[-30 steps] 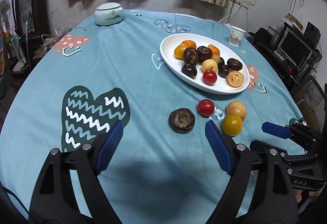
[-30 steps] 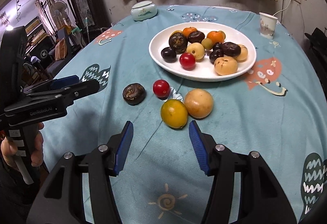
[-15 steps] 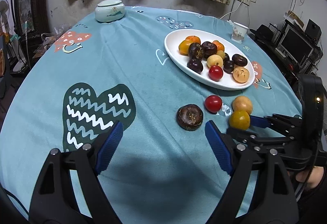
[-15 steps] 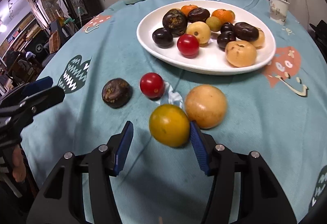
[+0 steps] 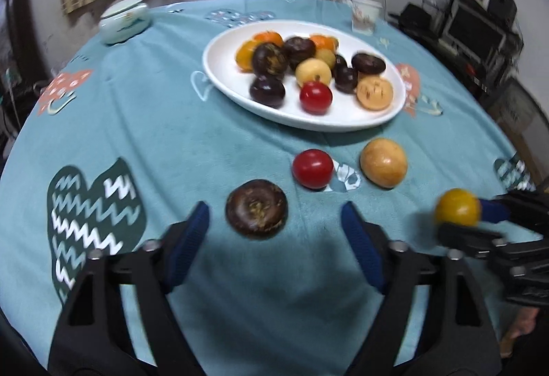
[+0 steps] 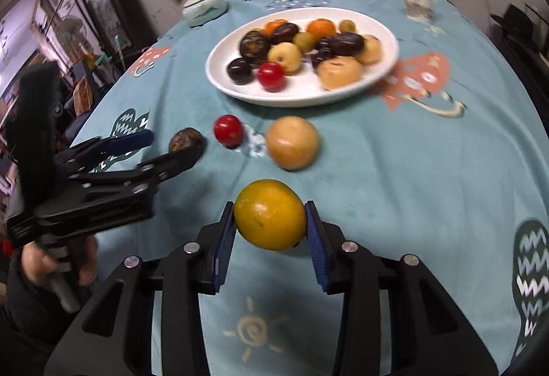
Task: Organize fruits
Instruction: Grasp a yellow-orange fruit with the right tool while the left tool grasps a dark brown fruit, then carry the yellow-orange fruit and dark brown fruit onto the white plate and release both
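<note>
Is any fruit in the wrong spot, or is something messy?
Yes. Three fruits lie loose on the tablecloth beside the white plate: a dark brown fruit, a red tomato and a tan fruit. Nothing is spilled or broken.

Right hand-held gripper (image 6: 271,221): angled steeply downward, jaws closing, blue pads pressed on both sides of a yellow fruit (image 6: 270,219). Left hand-held gripper (image 5: 274,228): angled downward, jaws closing, a dark fruit (image 5: 256,208) between its fingertips, untouched.
</note>
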A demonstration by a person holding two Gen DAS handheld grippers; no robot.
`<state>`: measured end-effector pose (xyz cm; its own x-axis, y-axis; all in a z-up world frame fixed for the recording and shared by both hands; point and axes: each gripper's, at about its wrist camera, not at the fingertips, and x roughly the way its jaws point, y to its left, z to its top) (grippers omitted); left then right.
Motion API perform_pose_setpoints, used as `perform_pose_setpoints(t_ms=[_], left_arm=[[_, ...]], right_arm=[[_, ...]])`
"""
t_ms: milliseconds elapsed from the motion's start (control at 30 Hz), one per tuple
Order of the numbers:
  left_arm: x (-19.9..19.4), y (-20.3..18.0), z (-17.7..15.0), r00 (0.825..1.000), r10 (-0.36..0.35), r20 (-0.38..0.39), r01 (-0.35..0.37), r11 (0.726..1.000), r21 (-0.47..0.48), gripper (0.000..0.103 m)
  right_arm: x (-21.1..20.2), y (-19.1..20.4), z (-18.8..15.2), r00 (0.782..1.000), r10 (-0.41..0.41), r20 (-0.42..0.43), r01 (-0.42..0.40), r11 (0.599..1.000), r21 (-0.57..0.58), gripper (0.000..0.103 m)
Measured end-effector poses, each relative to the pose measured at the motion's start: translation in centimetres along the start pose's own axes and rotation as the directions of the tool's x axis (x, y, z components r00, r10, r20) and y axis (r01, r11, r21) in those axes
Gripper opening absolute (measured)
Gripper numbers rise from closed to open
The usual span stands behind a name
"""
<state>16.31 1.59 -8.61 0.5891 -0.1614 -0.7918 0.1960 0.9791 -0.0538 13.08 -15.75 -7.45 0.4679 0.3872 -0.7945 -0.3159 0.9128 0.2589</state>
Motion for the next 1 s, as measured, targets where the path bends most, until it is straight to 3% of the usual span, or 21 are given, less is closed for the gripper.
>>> perform_pose_setpoints(t_ms=[33,233,300,367,433,767,1000], left_arm=[[0.5,-0.1,0.1,1.000,0.004,-0.018,-0.004,1.000,0.007,0.059],[1.7,0.2,0.2,0.999,0.037,-0.036,-0.038,0.999,-0.013,0.059],[2.5,0.4,-0.1,0.998,0.034,-0.061,-0.035,0.999,-0.024,0.055],[2.4,0.5,-0.1,0.997,0.056,-0.046,-0.057,0.998,-0.023,0.045],[1.9,1.0,-0.1,0.999,0.007,-0.037,-0.009,0.998,-0.063,0.045],[-3.7,0.4,0.0,0.997,-0.017,0.072,0.022,0.997,-0.069,0.044],[-5.9,-0.2,0.8,0.994,-0.037,0.103,0.043,0.998,-0.053,0.044]], right_arm=[[-0.4,-0.5,-0.2,1.000,0.000,0.006,0.000,1.000,0.013,0.040],[-1.1,-1.4,-0.6,1.000,0.014,0.017,-0.014,0.999,0.042,0.040],[-1.1,-1.3,-0.6,1.000,0.025,0.017,-0.025,0.999,0.041,0.040],[-1.2,-1.2,-0.6,0.999,0.030,0.023,-0.031,0.999,0.038,0.040],[-1.4,-1.1,-0.6,0.999,0.035,0.030,-0.036,0.999,0.039,0.040],[-2.8,-0.3,-0.5,0.998,0.035,0.059,-0.037,0.999,0.029,0.040],[-3.5,-0.1,-0.2,0.996,0.036,0.081,-0.038,0.999,0.025,0.040]])
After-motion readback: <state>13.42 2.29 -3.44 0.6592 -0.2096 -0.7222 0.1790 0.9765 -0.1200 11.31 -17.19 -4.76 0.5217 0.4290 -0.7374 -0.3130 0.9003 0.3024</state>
